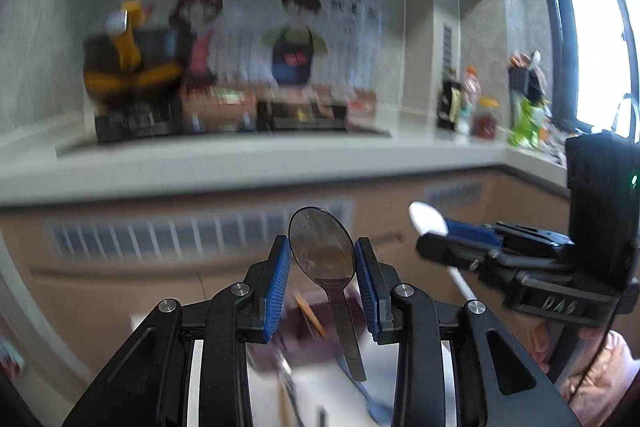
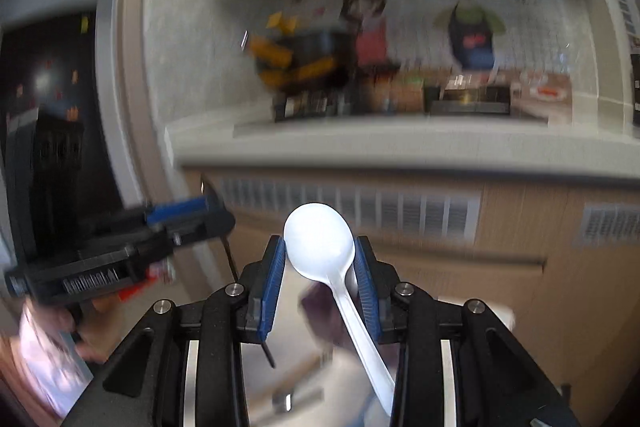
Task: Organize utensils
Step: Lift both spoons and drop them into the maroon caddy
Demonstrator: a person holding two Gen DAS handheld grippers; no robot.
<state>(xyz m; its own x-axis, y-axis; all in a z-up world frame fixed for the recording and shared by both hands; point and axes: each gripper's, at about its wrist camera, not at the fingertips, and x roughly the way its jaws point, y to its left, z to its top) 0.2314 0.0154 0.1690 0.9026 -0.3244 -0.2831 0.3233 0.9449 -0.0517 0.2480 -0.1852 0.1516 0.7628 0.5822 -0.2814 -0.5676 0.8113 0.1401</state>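
Note:
A dark, see-through plastic spoon (image 1: 320,247) stands bowl-up between the blue pads of my left gripper (image 1: 322,249), which is shut on its bowl. Its handle hangs down between the fingers. My right gripper (image 2: 319,251) is shut on the bowl of a white plastic spoon (image 2: 318,239), whose handle slants down to the right. In the left wrist view the right gripper (image 1: 444,239) is level with mine at the right, with the white spoon (image 1: 428,219) sticking out of it. In the right wrist view the left gripper (image 2: 188,215) shows at the left.
A white kitchen counter (image 1: 240,163) runs across ahead, with a hob (image 1: 240,123), a dark pot with yellow parts (image 1: 128,67) and bottles (image 1: 472,103) by the window. Beige cabinet fronts lie below it. Blurred utensils (image 1: 308,311) lie on a surface under the grippers.

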